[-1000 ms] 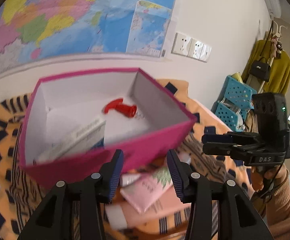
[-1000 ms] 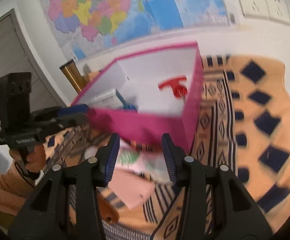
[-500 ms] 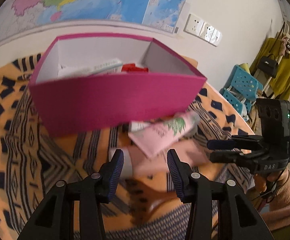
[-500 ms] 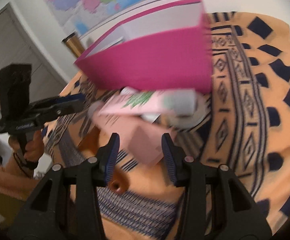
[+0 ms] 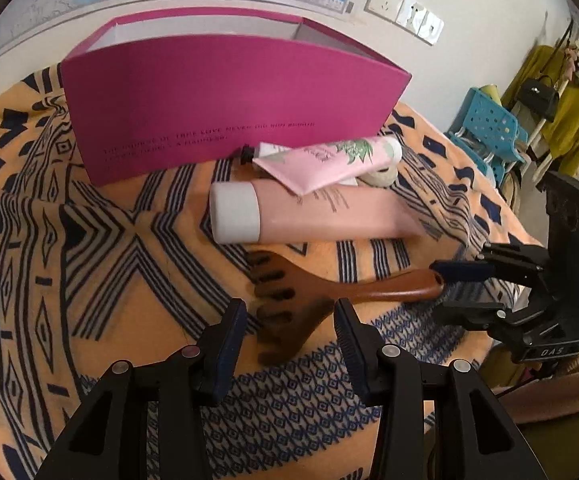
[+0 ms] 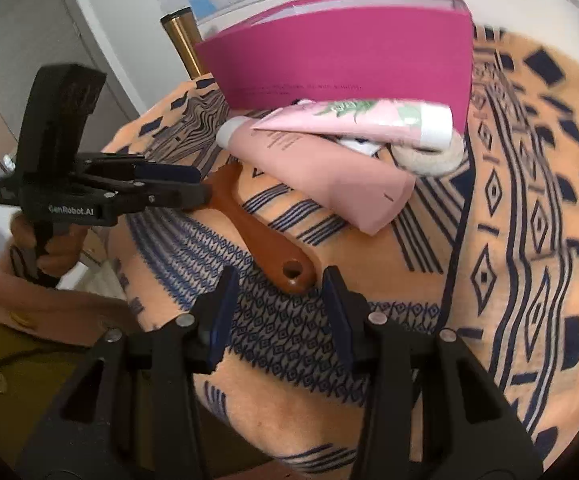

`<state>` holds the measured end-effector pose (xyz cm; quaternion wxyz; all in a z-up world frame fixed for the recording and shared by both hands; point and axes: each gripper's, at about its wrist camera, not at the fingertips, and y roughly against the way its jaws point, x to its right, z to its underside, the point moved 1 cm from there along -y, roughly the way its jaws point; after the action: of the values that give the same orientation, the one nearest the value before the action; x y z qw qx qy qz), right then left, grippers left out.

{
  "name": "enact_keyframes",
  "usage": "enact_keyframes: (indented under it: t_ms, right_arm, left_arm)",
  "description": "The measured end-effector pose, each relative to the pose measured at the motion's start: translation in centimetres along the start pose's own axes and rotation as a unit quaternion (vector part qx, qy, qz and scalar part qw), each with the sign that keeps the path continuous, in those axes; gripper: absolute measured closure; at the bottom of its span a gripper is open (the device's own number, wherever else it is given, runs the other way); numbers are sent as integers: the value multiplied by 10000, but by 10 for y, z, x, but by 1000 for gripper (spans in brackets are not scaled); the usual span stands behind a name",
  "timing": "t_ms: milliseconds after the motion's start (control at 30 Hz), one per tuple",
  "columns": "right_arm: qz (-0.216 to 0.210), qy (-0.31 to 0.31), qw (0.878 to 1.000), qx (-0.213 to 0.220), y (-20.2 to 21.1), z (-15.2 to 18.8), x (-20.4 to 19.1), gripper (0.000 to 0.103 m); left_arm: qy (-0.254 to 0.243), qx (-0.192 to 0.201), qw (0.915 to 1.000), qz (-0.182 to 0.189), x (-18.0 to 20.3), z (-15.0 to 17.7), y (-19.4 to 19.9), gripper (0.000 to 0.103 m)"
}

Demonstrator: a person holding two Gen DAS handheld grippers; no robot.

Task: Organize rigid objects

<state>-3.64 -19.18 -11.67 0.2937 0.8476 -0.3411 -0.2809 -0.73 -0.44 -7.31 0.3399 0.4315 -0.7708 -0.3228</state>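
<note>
Left gripper [image 5: 289,332]: released, wooden comb [image 5: 289,312] head between fingers.
Right gripper [image 6: 279,300]: released, comb handle just ahead.
Magenta box [image 5: 229,100]: beyond both.

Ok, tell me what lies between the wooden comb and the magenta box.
Two pink tubes: the large tube nearest the wooden comb, and the floral tube across it by the magenta box. The left wrist view shows it best.

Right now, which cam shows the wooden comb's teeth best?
Left wrist: the wooden comb shows its toothed head and handle unobstructed. Right wrist shows only its handle with the hanging hole; the left tool covers the head.
</note>
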Motion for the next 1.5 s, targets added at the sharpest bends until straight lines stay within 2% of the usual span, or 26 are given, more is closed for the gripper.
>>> enact_keyframes:
  t_ms: [67, 167, 333, 500, 567, 700, 733, 800, 967, 1033, 1100, 1233, 1333, 1400, 1467, 1500]
  right_arm:
    - [114, 145, 9998, 46, -3, -2, -4, 58]
    - [333, 303, 9990, 50, -5, -2, -5, 71]
    - [61, 75, 9998, 162, -1, -3, 0, 72]
    - [-339, -288, 9970, 636, 17, -14, 10, 77]
    - [-450, -361, 9953, 779, 21, -19, 11, 78]
    - [-676, -534, 9919, 933, 17, -31, 13, 78]
    - [-737, -575, 9912, 936, 15, -32, 13, 78]
    - [-891, -722, 9894, 887, 7, -33, 13, 78]
    - [-936, -1002, 9882, 676, -5, -27, 20, 74]
    - [-756, -1056, 9893, 672, 1, -22, 25, 70]
    - [-369, -1013, 9923, 614, 8, -14, 30, 64]
    - [158, -1001, 9942, 355, 9, -4, 35, 62]
    - [-62, -1046, 9938, 384, 3, -5, 34, 62]
    - [-130, -1012, 9939, 408, -3, -8, 27, 54]
    - [-167, -1006, 9937, 466, -5, -11, 24, 55]
    - [-447, -1131, 9910, 561, -4, -11, 24, 60]
  left_arm:
    - [-56, 15, 10000, -35, 1, 1, 0, 56]
    - [-159, 3, 9999, -34, 3, 3, 0, 51]
    - [-315, -4, 9995, -67, 8, 4, -2, 47]
    - [-335, 2, 9994, -101, 9, 1, -5, 47]
    - [-289, 8, 9994, -175, 10, -1, -6, 48]
    - [-40, 8, 9996, -296, 9, -7, -11, 58]
    - [87, 26, 9996, -262, 8, -8, -12, 63]
    - [301, 32, 9994, -145, 3, -10, -13, 66]
    - [469, 42, 9989, -32, -2, -9, -12, 67]
    - [358, 40, 9993, -80, 1, -8, -11, 67]
    - [216, 20, 9997, -109, 4, -7, -11, 65]
    - [119, -9, 9999, -12, 7, -8, -13, 57]
    - [6, -37, 10000, -60, 12, -8, -14, 53]
    - [-31, -37, 9999, -89, 14, -7, -15, 49]
    - [-49, -41, 10000, -65, 15, -6, -14, 49]
    - [-49, -45, 10000, -11, 16, -6, -14, 47]
